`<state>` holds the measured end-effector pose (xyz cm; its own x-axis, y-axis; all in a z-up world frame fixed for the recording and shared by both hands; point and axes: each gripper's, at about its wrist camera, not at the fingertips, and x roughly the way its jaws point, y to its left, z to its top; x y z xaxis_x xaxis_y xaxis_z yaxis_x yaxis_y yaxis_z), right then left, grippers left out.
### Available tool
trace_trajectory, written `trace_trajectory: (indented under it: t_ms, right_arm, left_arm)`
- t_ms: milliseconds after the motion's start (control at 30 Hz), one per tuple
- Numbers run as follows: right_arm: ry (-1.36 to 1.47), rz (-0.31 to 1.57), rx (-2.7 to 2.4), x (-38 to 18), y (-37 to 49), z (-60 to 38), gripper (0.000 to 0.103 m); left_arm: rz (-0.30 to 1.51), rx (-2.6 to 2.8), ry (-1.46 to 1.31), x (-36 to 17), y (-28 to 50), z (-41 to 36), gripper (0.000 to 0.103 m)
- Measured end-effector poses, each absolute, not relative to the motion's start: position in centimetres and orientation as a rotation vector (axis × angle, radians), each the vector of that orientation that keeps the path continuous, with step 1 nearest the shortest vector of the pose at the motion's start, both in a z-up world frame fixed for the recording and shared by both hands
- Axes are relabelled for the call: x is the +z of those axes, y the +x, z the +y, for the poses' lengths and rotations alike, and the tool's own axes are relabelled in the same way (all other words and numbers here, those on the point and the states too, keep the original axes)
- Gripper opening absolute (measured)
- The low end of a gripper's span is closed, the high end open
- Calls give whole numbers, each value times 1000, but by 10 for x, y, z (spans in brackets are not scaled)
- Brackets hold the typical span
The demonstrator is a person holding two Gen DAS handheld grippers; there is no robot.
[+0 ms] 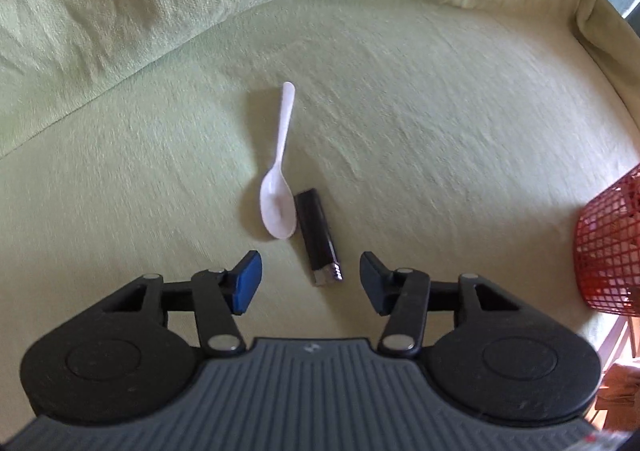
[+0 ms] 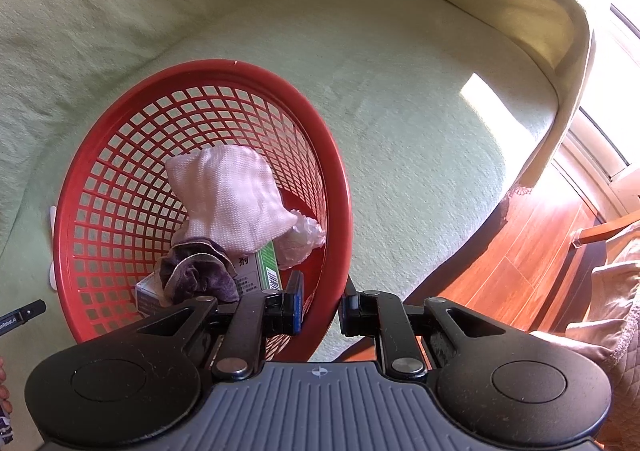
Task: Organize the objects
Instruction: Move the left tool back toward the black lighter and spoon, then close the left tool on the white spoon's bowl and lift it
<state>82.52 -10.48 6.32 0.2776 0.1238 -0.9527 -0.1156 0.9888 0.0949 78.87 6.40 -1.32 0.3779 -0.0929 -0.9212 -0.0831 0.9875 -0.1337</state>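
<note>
My left gripper (image 1: 310, 283) hangs open over a black lighter (image 1: 317, 237) (beside a white spoon (image 1: 278, 207)); my right gripper (image 2: 320, 309) clamps the red basket (image 2: 340, 187) rim.

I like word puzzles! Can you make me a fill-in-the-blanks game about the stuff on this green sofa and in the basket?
1. The white plastic spoon lies right beside a black ____.
2. The right gripper is clamped on the rim of the ____ basket.
3. The left gripper has its jaws ____, with nothing held.
4. The white knitted cloth sits ____ the basket.

Missing words: lighter; red; open; inside
</note>
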Motion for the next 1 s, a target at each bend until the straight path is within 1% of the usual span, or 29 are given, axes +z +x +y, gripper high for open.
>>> trace_trajectory:
  t_ms: [167, 233, 300, 400, 467, 533, 567, 633, 667, 733, 867, 1000]
  right_arm:
    - [7, 1282, 139, 64, 826, -103, 14]
    - [6, 1281, 136, 65, 825, -102, 14]
    - [5, 1280, 130, 66, 825, -101, 14]
    - [10, 1280, 120, 66, 827, -100, 14]
    - [10, 1280, 115, 66, 827, -100, 14]
    - [14, 1283, 108, 66, 829, -100, 14]
    - [16, 1283, 107, 66, 829, -99, 14]
    - [13, 1282, 101, 65, 830, -98, 14]
    - [15, 1283, 99, 64, 830, -98, 14]
    - [17, 1285, 94, 64, 830, -98, 14]
    - [13, 1288, 92, 63, 831, -99, 14]
    - [14, 1290, 87, 62, 832, -101, 14]
  left_arm:
    - [1214, 4, -119, -42, 823, 76, 45]
    - [1232, 12, -119, -53, 833, 79, 39]
    - [1249, 17, -135, -63, 841, 82, 37]
    - [1267, 20, -128, -76, 849, 81, 28]
    - [1261, 14, -113, -79, 852, 76, 28]
    - [1250, 12, -80, -81, 855, 72, 21]
    - [1248, 12, -77, -82, 857, 72, 19]
    - [1239, -18, -94, -84, 862, 71, 20]
    - [1242, -31, -88, -86, 865, 68, 18]
    - [1245, -61, -55, -88, 870, 61, 9]
    - [1239, -94, -58, -88, 870, 67, 9]
    - [1240, -93, -51, -86, 868, 69, 7]
